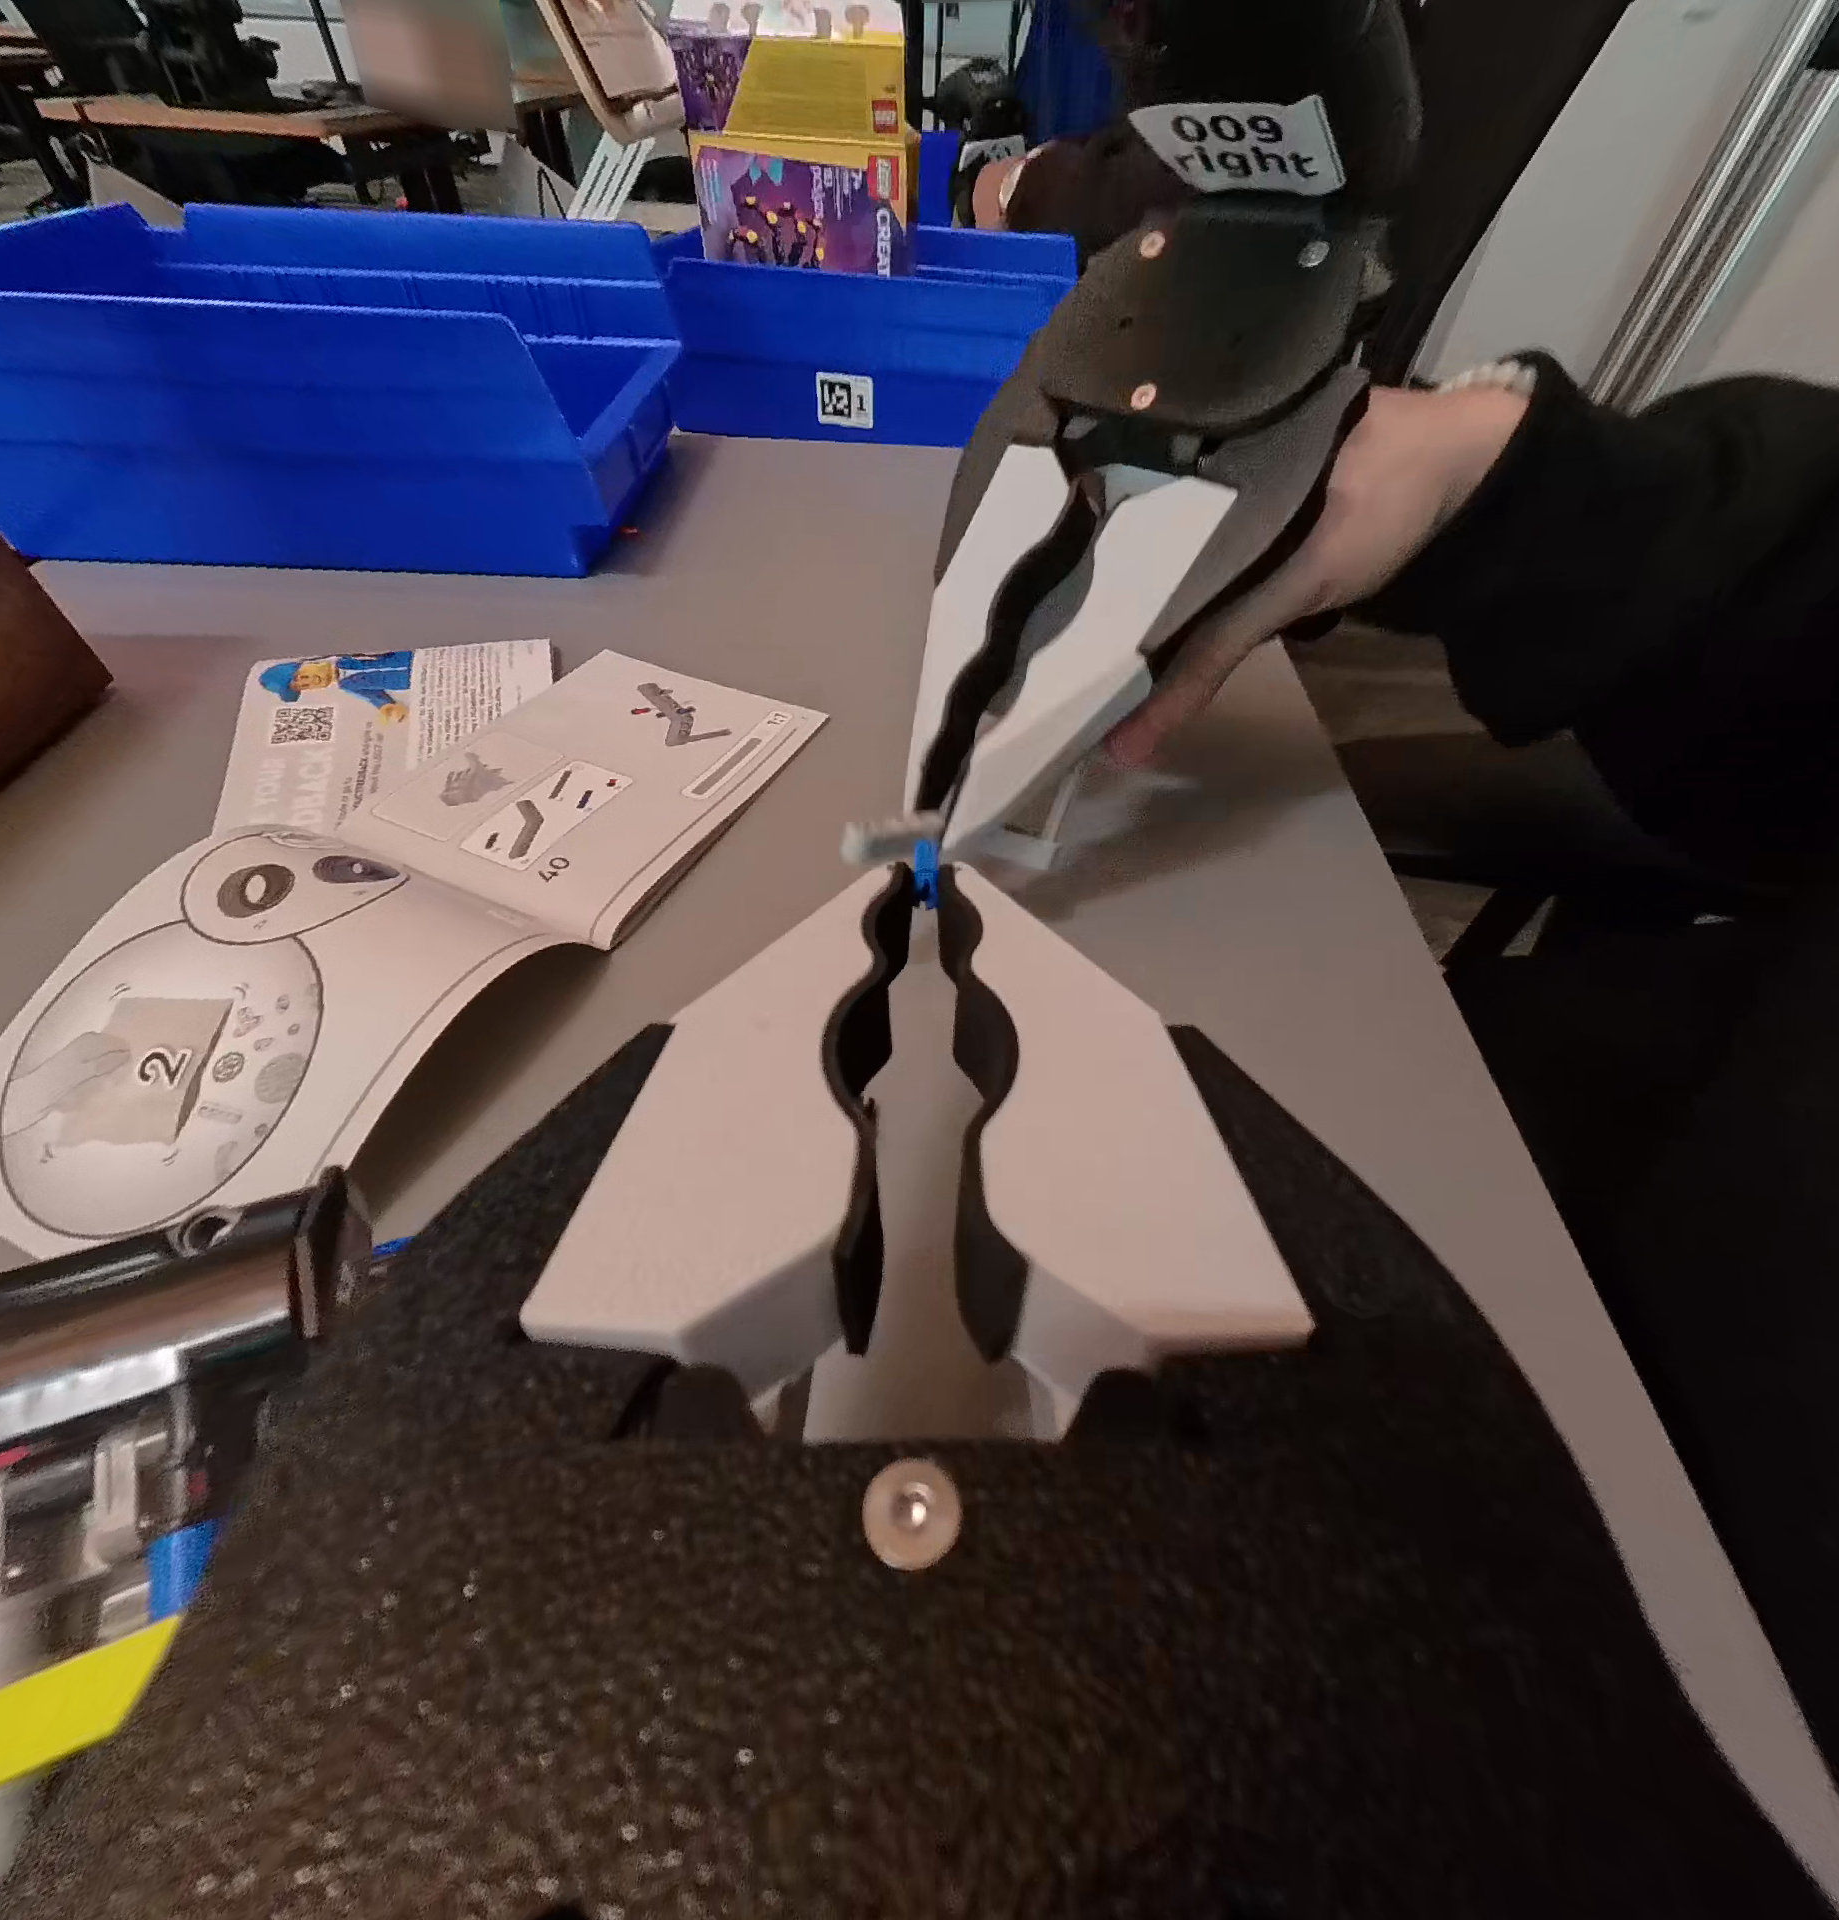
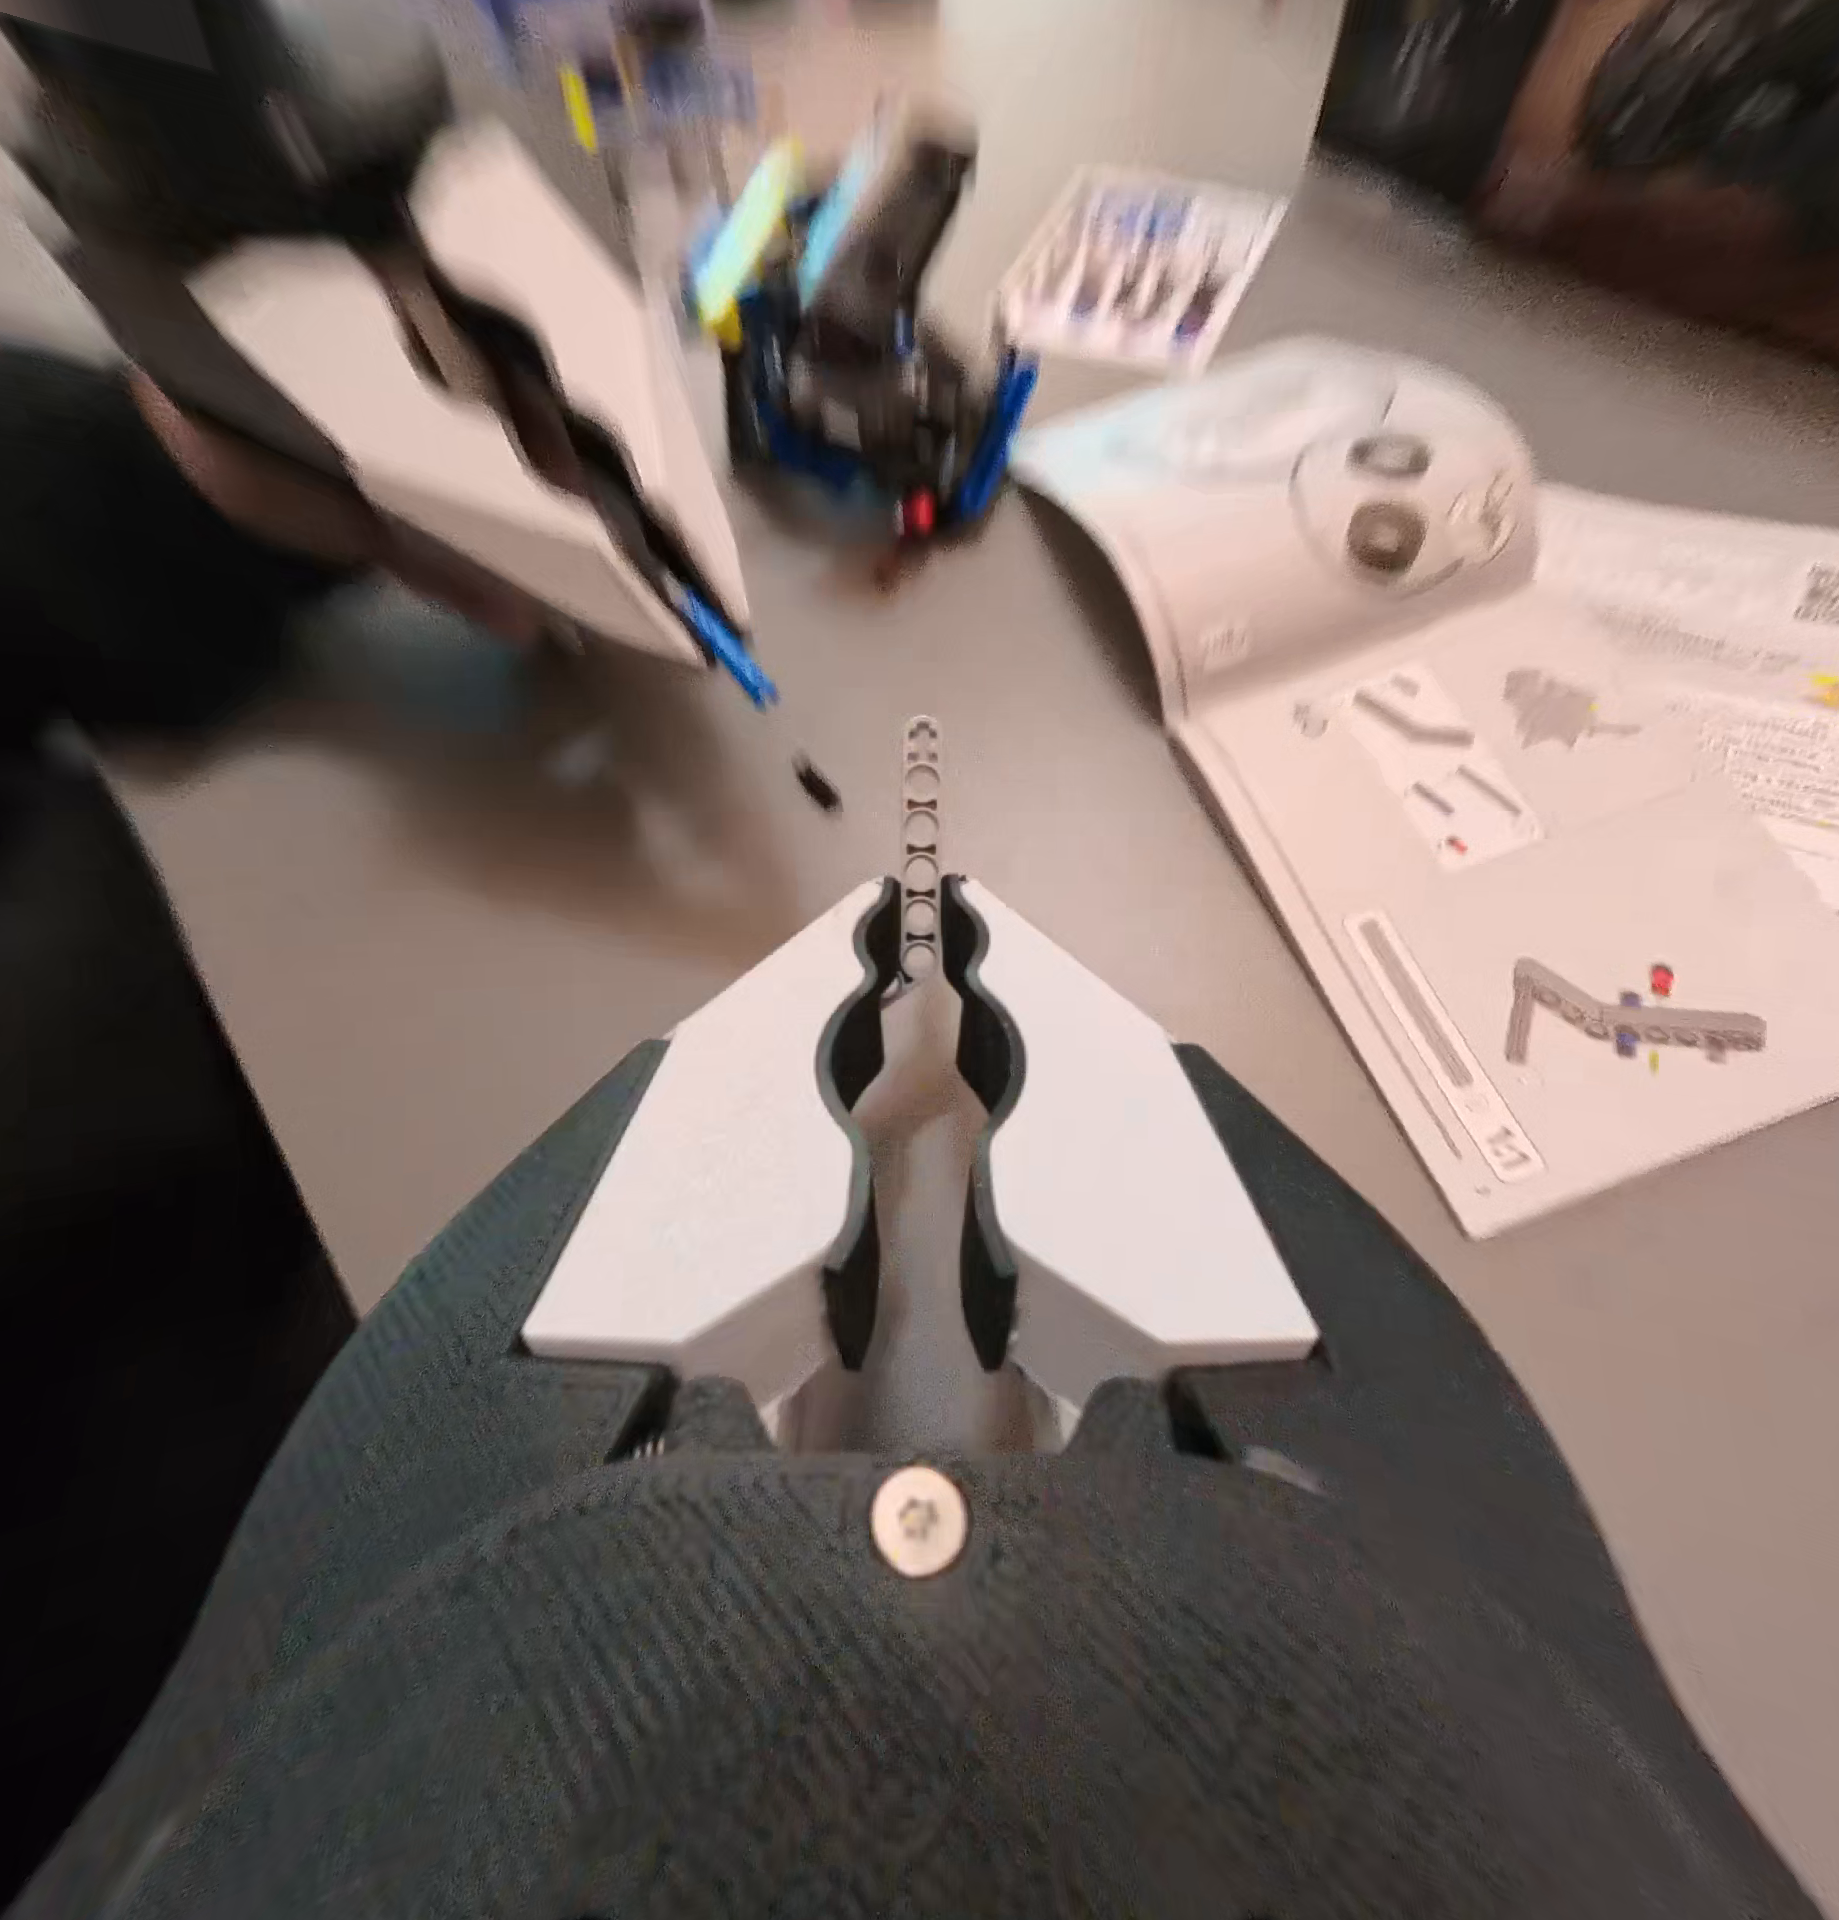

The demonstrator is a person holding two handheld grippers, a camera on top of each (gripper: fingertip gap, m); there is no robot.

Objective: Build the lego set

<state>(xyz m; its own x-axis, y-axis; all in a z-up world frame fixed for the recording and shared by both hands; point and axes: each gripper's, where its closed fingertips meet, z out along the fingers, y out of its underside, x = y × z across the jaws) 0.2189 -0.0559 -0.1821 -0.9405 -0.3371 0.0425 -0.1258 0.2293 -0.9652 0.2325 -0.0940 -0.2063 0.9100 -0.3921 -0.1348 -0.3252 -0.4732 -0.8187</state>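
Observation:
My left gripper [image 1: 923, 883] is shut on a small blue pin [image 1: 925, 871], held above the grey table [image 1: 769, 540]. My right gripper [image 2: 923, 883] is shut on a long grey beam with holes [image 2: 921, 800]. In the left wrist view the right gripper [image 1: 941, 831] comes down from the upper right, and its grey beam [image 1: 889, 836] meets the blue pin tip to tip. In the right wrist view the left gripper [image 2: 712, 634] is blurred at upper left, with the blue pin [image 2: 733, 649] sticking out. A small black piece [image 2: 816, 781] is in view between them, blurred.
The open instruction booklet [image 1: 395, 883] lies left of the grippers. Blue bins [image 1: 302, 384] and a lego box [image 1: 806, 197] stand at the table's far edge. A partly built blue and black model [image 2: 873, 384] sits on the table, blurred. The table's right edge [image 1: 1414, 935] is close.

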